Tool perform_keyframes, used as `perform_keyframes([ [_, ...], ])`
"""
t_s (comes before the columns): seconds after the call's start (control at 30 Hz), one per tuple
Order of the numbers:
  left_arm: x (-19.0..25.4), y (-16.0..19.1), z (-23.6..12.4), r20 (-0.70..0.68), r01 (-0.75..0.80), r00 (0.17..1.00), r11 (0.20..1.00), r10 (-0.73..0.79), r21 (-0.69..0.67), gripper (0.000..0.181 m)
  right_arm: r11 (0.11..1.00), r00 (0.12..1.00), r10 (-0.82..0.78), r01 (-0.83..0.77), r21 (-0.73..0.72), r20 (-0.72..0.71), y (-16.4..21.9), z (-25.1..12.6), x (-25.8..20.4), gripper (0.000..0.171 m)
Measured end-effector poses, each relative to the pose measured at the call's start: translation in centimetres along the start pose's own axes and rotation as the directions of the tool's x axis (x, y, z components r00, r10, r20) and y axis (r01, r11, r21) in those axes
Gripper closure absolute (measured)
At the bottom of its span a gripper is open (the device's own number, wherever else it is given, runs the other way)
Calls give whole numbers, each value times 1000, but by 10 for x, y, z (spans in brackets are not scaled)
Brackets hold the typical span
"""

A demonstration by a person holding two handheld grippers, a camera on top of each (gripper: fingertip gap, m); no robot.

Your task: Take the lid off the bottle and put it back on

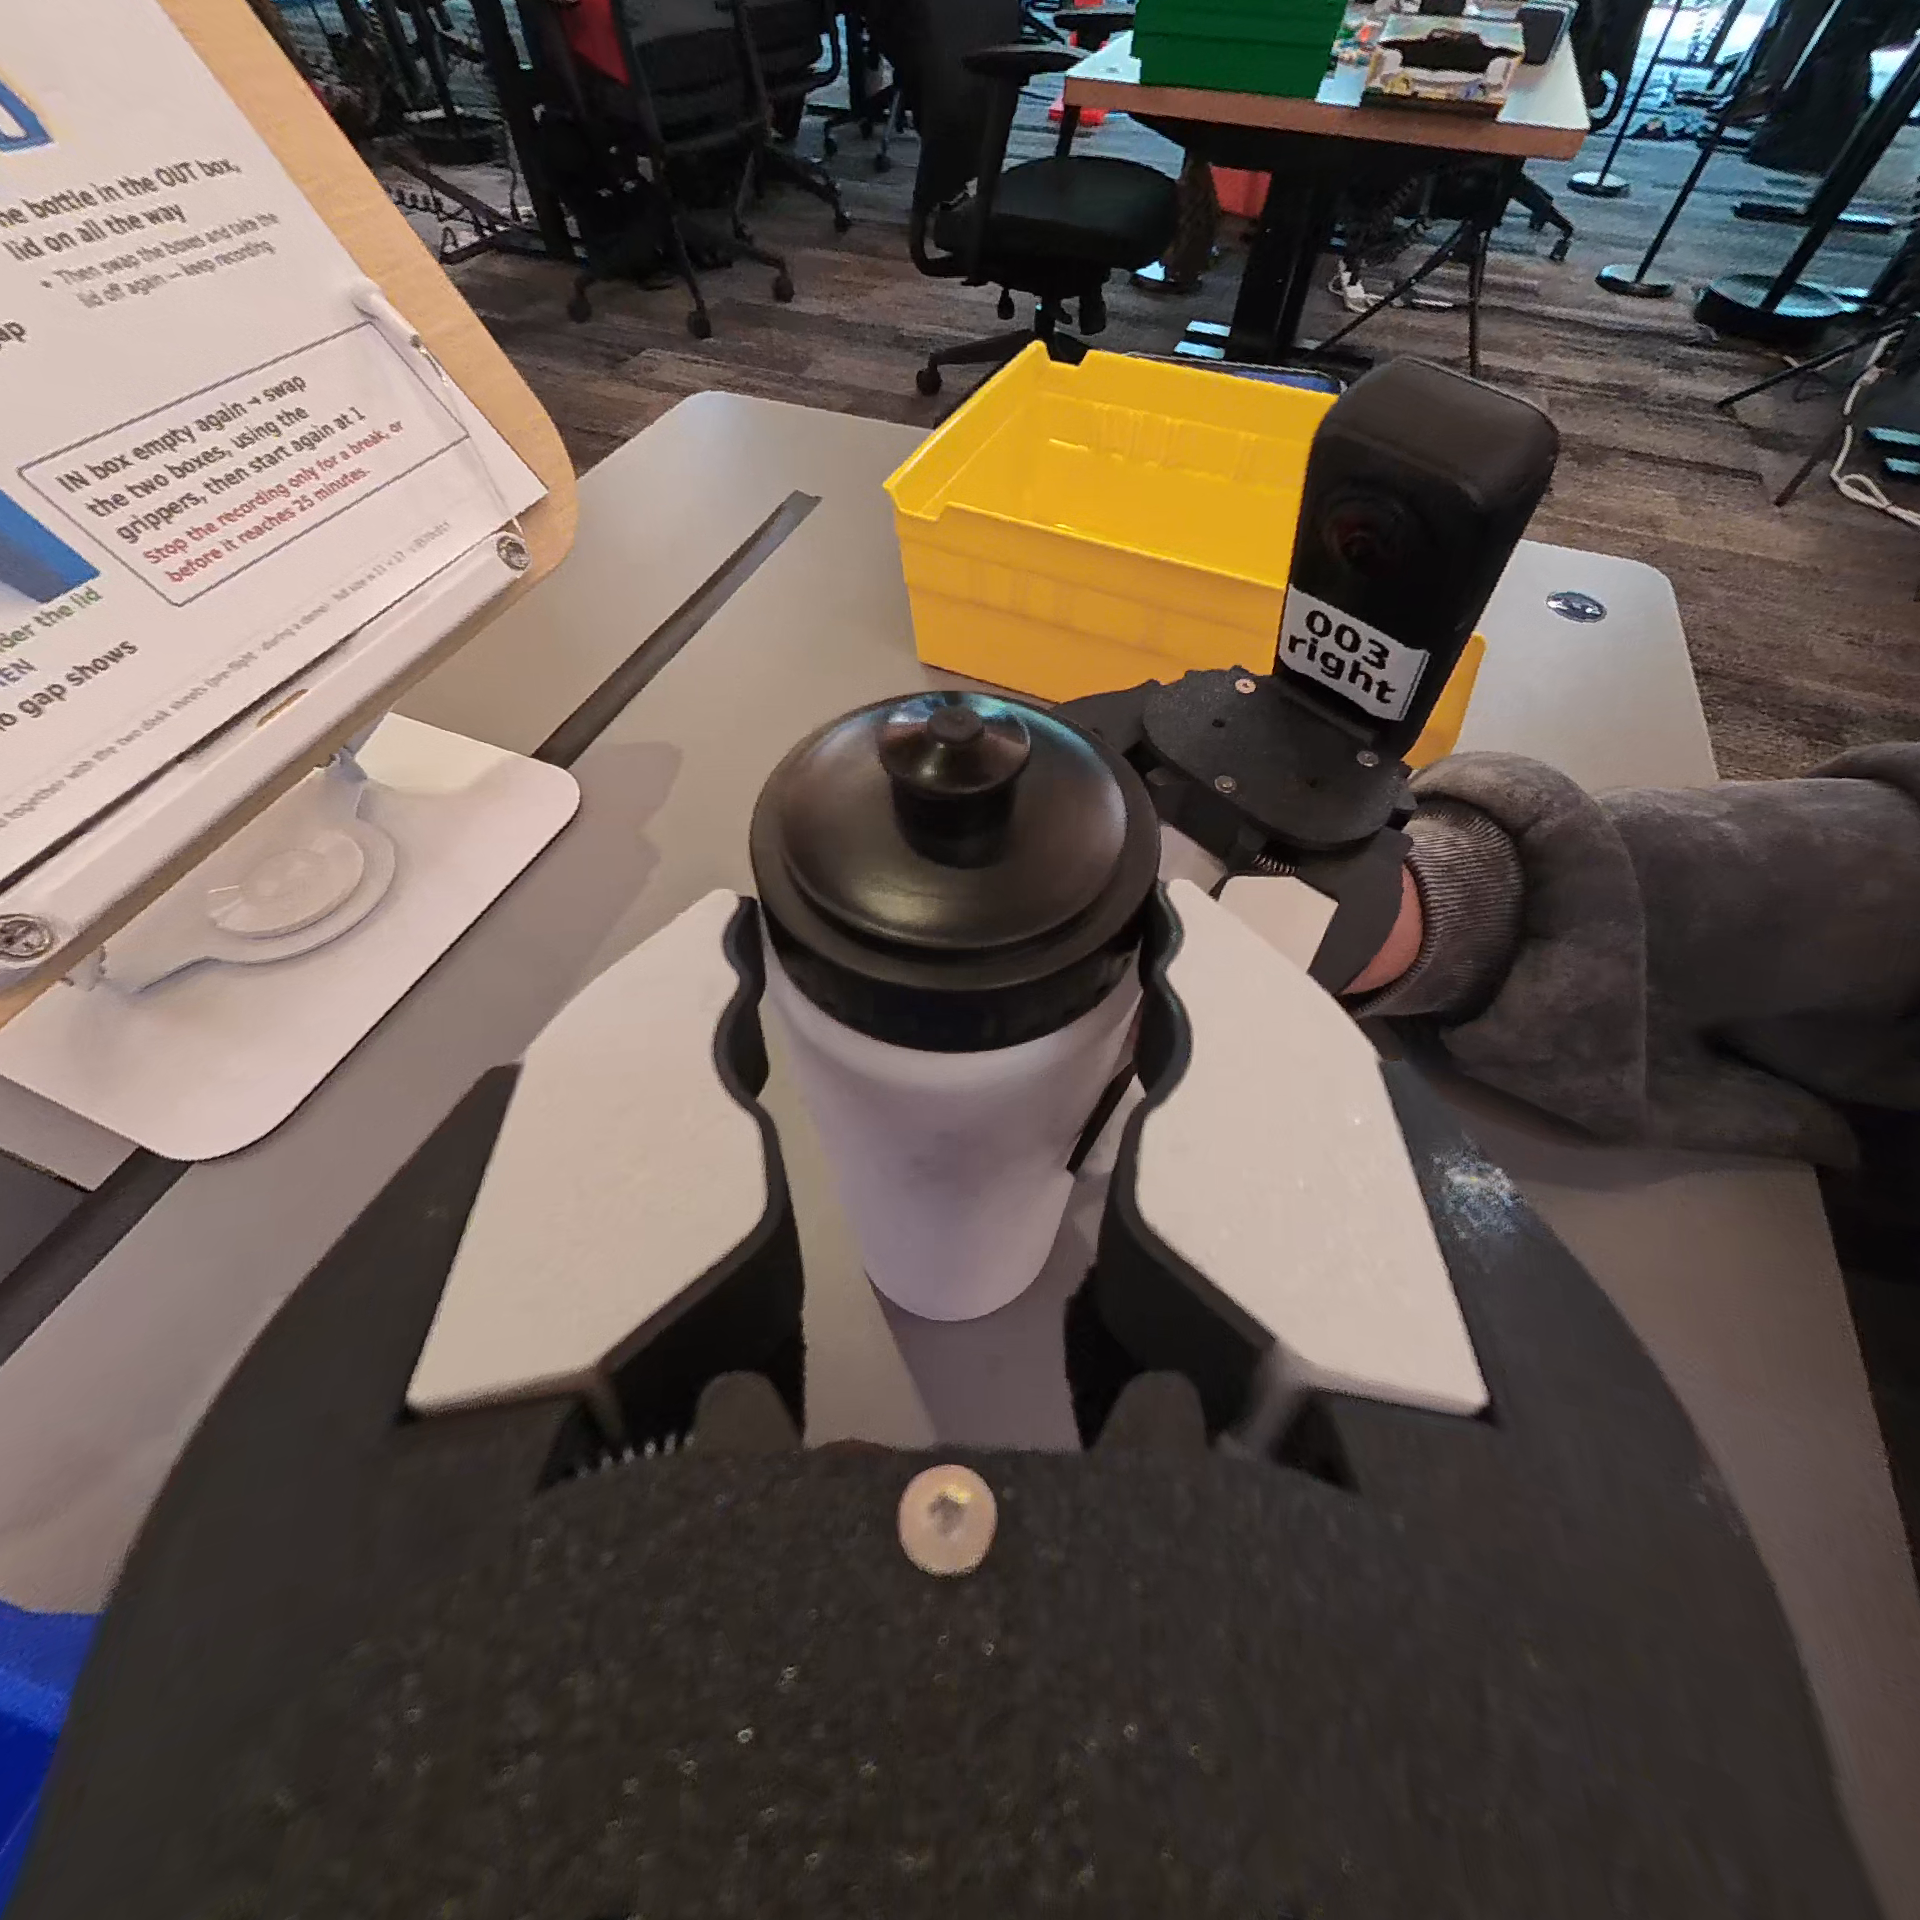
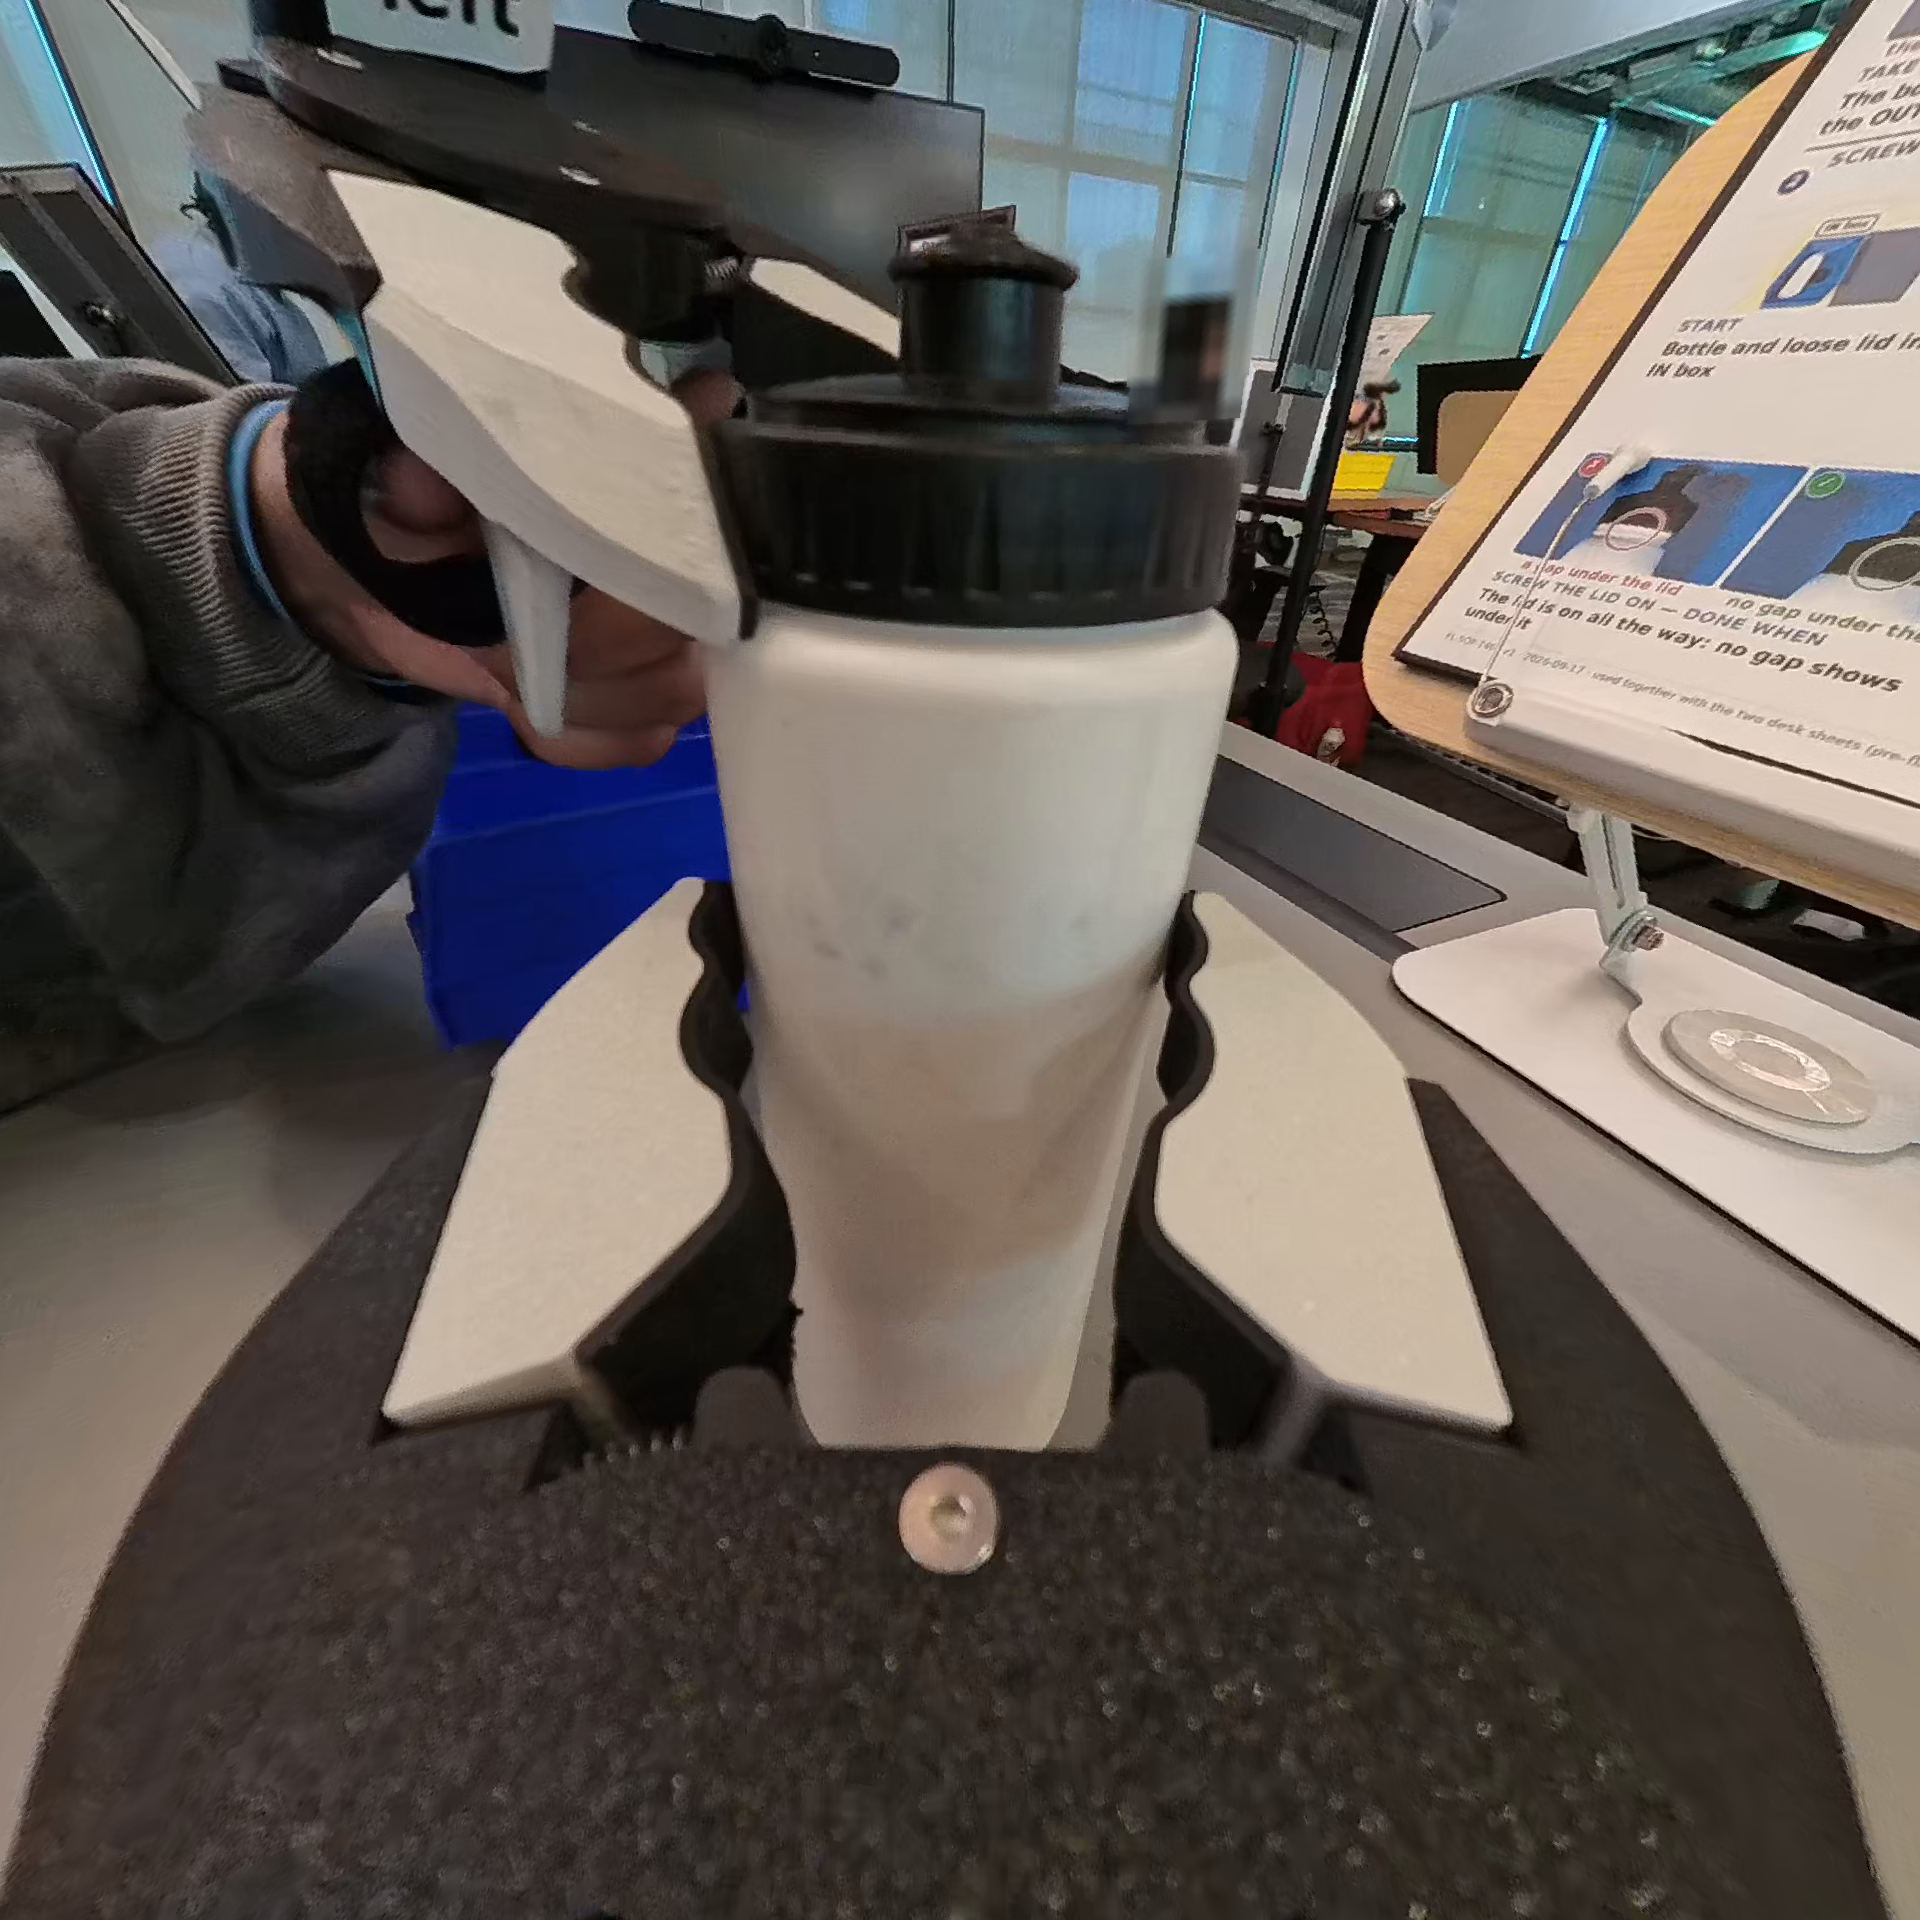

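You have the white bottle (image 2: 966, 935) standing upright near the middle of the grey table (image 1: 665, 665), and both tongs are on it for a reason: one has to stop the body turning while the other works the lid. Your right gripper (image 2: 961, 1060) comes in low from the side, its two fingers pressed against the lower body of the bottle on either side, clamped there as the anchor. Your left gripper (image 1: 951, 966) comes in higher and from above, its fingers closed against the ribbed black lid (image 1: 951, 831), just at the rim where lid meets the white shoulder; that is the grip you need for twisting. The lid sits flat on the neck with no gap that I can see in the right wrist view, so I judge it is either fully seated or right at the start of unscrewing; these views cannot settle which. The yellow bin (image 1: 1122, 520) waits at the far edge of the table behind the bottle, and the blue bin (image 2: 561, 883) sits behind your left hand (image 2: 582, 665). The instruction board (image 1: 208, 395) on its stand occupies the table's left side, well clear of your twisting motion.
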State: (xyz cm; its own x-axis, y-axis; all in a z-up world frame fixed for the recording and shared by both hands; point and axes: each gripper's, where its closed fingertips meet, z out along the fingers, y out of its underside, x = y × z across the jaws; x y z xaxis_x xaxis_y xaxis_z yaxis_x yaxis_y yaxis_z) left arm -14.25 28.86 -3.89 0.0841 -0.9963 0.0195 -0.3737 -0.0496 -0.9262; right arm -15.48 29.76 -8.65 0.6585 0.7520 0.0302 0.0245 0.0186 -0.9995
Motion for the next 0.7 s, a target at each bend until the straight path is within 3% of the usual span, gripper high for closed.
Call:
perform_keyframes([
  [0.33, -2, -3, 1, 4, 85, 996, 996, -85, 32, 111, 1000, 1000, 17, -17, 4, 14, 0, 0, 1, 93],
  [0.53, -10, -16, 0, 245, 187, 942, 964, -231, 190, 103, 999, 999, 34, -34, 2, -41, -1, -3, 11, 93],
  [0.7, -11, -8, 11, 381, 215, 884, 960, -270, 180, 104, 1000, 998, -6, 4, -21, -64, 1, 1, 6, 93],
])
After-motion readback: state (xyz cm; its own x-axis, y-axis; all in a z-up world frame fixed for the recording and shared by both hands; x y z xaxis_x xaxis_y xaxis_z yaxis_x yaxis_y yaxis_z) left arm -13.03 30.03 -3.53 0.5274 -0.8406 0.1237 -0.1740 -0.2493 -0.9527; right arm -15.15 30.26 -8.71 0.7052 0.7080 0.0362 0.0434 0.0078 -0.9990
